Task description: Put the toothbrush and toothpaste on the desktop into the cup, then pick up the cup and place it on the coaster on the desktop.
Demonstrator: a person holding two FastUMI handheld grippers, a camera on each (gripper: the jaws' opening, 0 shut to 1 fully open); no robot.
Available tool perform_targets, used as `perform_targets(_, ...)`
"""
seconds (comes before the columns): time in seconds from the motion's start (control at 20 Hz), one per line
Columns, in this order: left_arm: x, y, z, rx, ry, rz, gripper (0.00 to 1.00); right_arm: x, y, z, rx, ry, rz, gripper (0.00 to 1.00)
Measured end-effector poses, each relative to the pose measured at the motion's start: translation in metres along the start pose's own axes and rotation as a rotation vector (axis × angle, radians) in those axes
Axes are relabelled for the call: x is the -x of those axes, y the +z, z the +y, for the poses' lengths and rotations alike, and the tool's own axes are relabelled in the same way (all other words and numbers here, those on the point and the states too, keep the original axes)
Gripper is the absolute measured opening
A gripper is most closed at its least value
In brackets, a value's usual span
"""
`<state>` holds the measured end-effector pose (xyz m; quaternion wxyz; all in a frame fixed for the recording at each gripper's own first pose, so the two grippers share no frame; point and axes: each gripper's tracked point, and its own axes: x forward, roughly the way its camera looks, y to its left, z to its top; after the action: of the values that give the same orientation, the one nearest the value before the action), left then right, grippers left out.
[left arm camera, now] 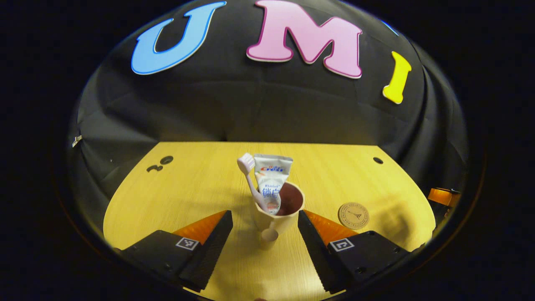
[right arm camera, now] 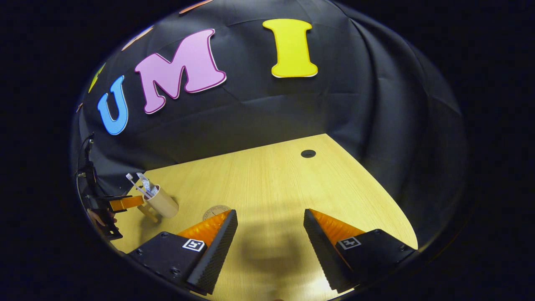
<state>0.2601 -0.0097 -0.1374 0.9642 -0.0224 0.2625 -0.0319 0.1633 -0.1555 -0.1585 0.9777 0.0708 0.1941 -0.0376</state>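
Note:
A cream cup (left arm camera: 276,215) with a dark inside stands on the wooden desktop (left arm camera: 200,188), its handle facing me. A white toothbrush (left arm camera: 250,177) and a white toothpaste tube (left arm camera: 271,179) stand upright in it. My left gripper (left arm camera: 265,221) is open, its fingers on either side of the cup and apart from it. The round cork coaster (left arm camera: 353,215) lies flat to the right of the cup. In the right gripper view, the cup (right arm camera: 162,202) stands far left with the left gripper (right arm camera: 125,203) beside it, and the coaster (right arm camera: 215,210) peeks out behind a finger. My right gripper (right arm camera: 271,225) is open over bare wood.
The desktop has round cable holes at the back left (left arm camera: 166,160) and back right (left arm camera: 378,160). Black cloth walls close in the desk behind and on both sides. An orange part of the right gripper (left arm camera: 443,196) shows at the far right edge of the left gripper view.

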Motion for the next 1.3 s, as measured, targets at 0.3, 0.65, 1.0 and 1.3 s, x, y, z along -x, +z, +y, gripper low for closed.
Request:
perform_targets(0.3, -0.026, -0.033, 0.007, 0.049, -0.002, 0.295, 0.98, 0.016, -0.007, -0.04, -0.055, -0.053, 0.001, 0.98)
perform_targets(0.65, -0.047, -0.053, 0.0, 0.06, -0.039, 0.513, 0.98, 0.029, -0.012, -0.068, -0.087, -0.115, 0.015, 0.98)
perform_targets(1.0, -0.058, -0.057, 0.005, -0.033, -0.009, 0.671, 0.9, 0.049, -0.038, -0.092, -0.135, -0.169, 0.07, 0.99)
perform_targets(1.3, -0.062, -0.062, -0.004, -0.108, -0.028, 0.734, 0.56, 0.063, -0.064, -0.104, -0.181, -0.201, 0.123, 0.99)
